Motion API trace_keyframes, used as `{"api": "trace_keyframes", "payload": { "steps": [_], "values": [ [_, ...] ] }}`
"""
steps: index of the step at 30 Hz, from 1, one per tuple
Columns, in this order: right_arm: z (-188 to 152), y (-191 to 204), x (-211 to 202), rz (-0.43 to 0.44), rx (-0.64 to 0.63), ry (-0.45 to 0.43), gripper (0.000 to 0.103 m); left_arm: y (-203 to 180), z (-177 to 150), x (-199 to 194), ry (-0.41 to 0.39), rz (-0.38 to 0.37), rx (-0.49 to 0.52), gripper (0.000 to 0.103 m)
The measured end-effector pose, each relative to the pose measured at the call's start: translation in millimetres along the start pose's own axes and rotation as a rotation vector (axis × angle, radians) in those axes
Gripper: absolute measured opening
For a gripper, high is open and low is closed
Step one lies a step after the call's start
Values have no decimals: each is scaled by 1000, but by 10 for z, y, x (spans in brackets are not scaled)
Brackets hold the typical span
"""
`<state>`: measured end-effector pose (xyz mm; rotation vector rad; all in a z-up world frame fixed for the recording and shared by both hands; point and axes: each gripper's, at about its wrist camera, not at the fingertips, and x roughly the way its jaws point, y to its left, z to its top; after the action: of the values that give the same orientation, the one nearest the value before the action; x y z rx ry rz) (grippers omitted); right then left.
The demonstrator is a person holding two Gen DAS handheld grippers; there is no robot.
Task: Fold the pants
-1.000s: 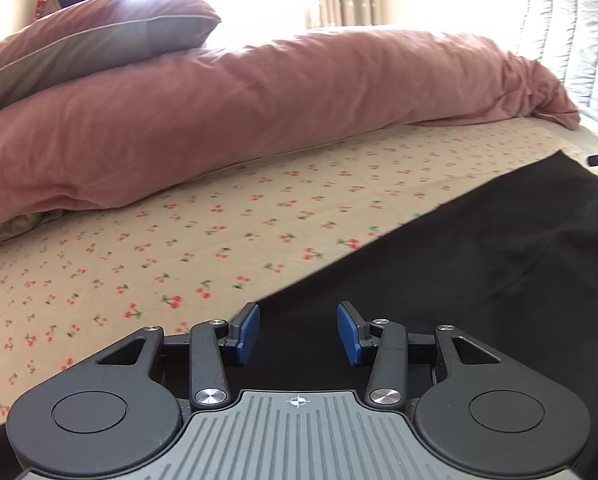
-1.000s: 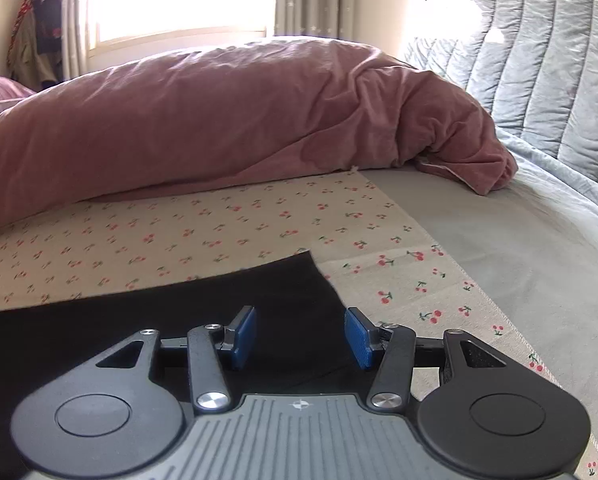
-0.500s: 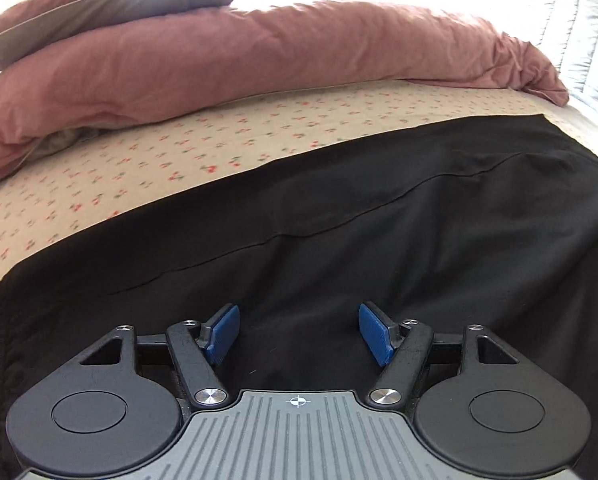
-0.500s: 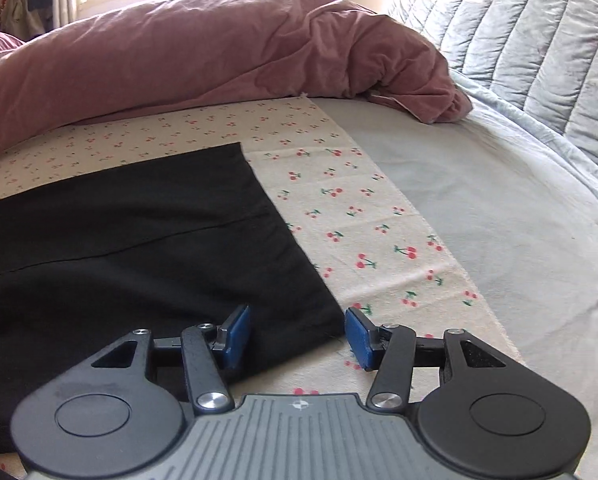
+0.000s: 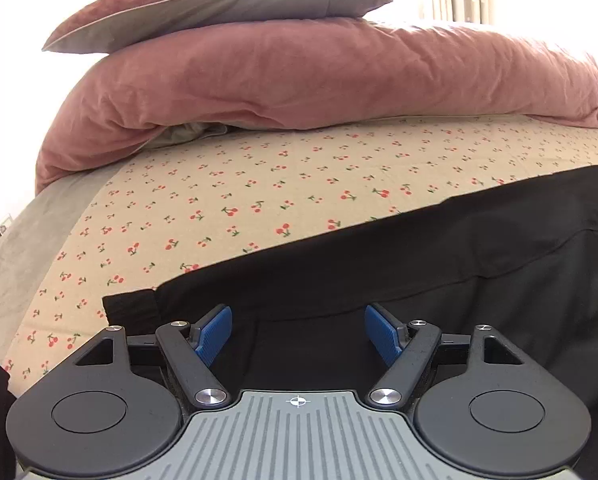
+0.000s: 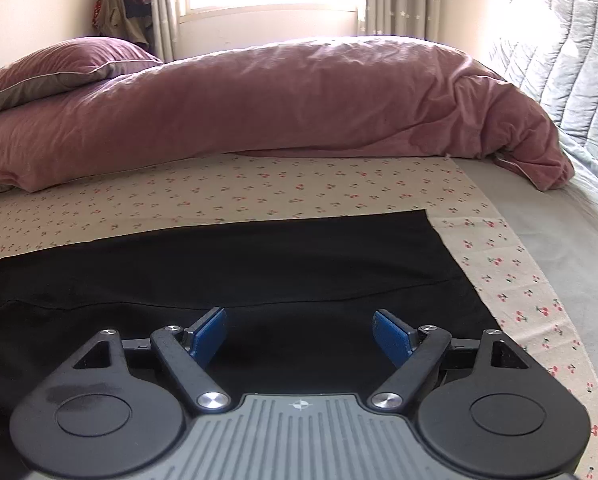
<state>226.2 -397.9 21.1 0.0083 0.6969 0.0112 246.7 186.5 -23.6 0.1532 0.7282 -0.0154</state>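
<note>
Black pants lie flat on the cherry-print sheet. In the left wrist view their left end with a small tab lies just past my left gripper, which is open and empty, low over the fabric. In the right wrist view the pants fill the lower middle, with their square right end near the sheet's edge. My right gripper is open and empty over that end, just above the cloth.
A rolled pink duvet lies across the back of the bed with a pink and grey pillow on it. A grey quilted cover lies at the right. The sheet's left edge meets a grey mattress.
Both grippers opened wider. The left one shifted left to the pants' left end. The right one moved back and left, so more of the pants lies under it.
</note>
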Motion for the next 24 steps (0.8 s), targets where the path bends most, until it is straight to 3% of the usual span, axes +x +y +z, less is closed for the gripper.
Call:
{"api": "trace_keyframes", "payload": {
  "steps": [7, 15, 18, 20, 21, 22, 24],
  "values": [
    [221, 708, 391, 44, -71, 88, 85, -65, 328, 194, -45, -98, 106, 75],
    [378, 991, 772, 9, -93, 160, 86, -330, 512, 728, 2, -227, 212, 70],
    [430, 904, 900, -2, -44, 178, 86, -355, 524, 877, 44, -239, 219, 56],
    [450, 817, 974, 0, 7, 193, 86, -342, 515, 921, 60, -266, 204, 34],
    [467, 779, 1030, 1, 41, 205, 86, -338, 514, 910, 57, -277, 193, 28],
    [475, 733, 1065, 1, 73, 216, 86, -347, 507, 885, 51, -284, 194, 11],
    [488, 680, 1122, 4, 143, 232, 86, -386, 481, 816, 25, -276, 216, 4]
  ]
}}
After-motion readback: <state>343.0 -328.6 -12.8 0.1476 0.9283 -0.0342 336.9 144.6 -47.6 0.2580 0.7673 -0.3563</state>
